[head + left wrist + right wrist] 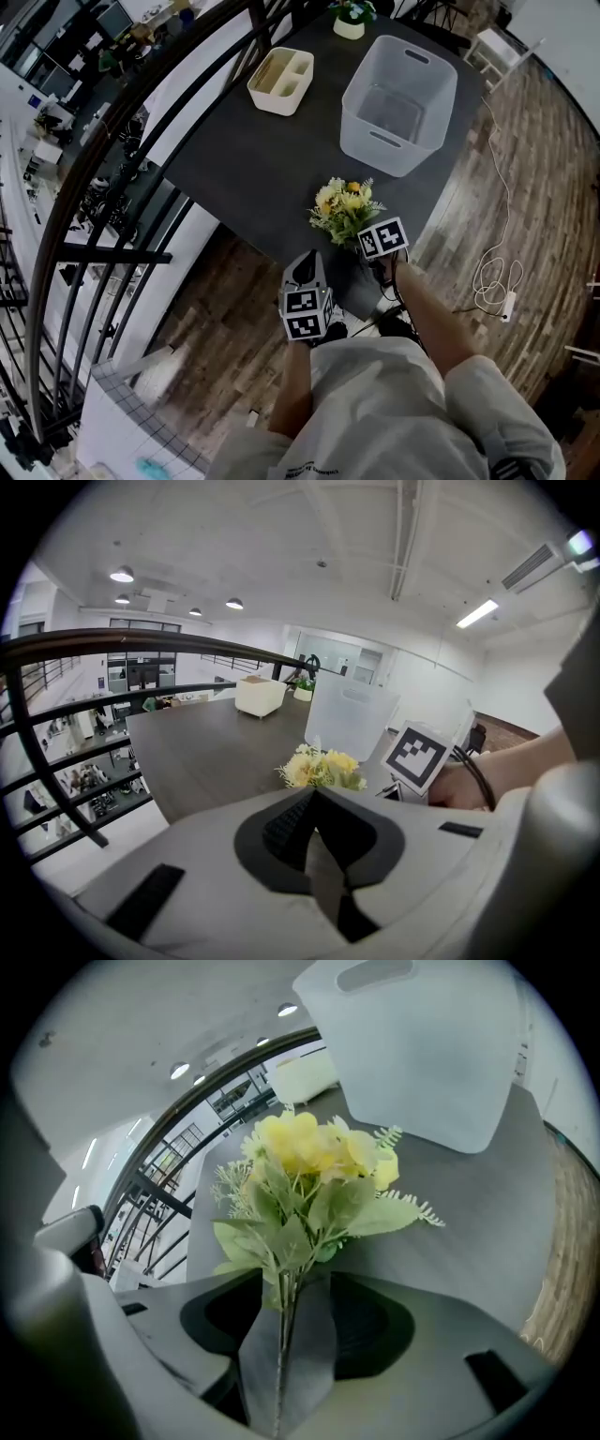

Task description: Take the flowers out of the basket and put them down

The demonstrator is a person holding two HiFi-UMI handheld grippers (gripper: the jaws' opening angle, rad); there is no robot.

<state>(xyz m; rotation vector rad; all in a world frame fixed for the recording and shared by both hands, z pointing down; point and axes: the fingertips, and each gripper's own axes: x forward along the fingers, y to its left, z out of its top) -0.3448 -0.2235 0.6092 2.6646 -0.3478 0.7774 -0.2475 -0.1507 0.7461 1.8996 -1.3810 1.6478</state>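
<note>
A bunch of yellow flowers (345, 208) (321, 769) (309, 1162) with green leaves lies on the dark table (253, 159) close to its near edge, outside the clear plastic basket (398, 94) (422, 1054). My right gripper (364, 246) (281, 1283) points down at the stem end; its jaws stand open with the thin stem running between them, pads off it. My left gripper (307, 267) (314, 794) hangs just off the table's near edge, left of the flowers, shut and empty. The right gripper's marker cube (415, 755) shows beside the flowers in the left gripper view.
The basket (347, 726) stands empty at the far right of the table. A cream divided organiser (280, 81) (260, 696) and a small potted plant (350, 17) sit at the back. A black railing (141, 112) runs along the left. A white cable (497, 272) lies on the wooden floor.
</note>
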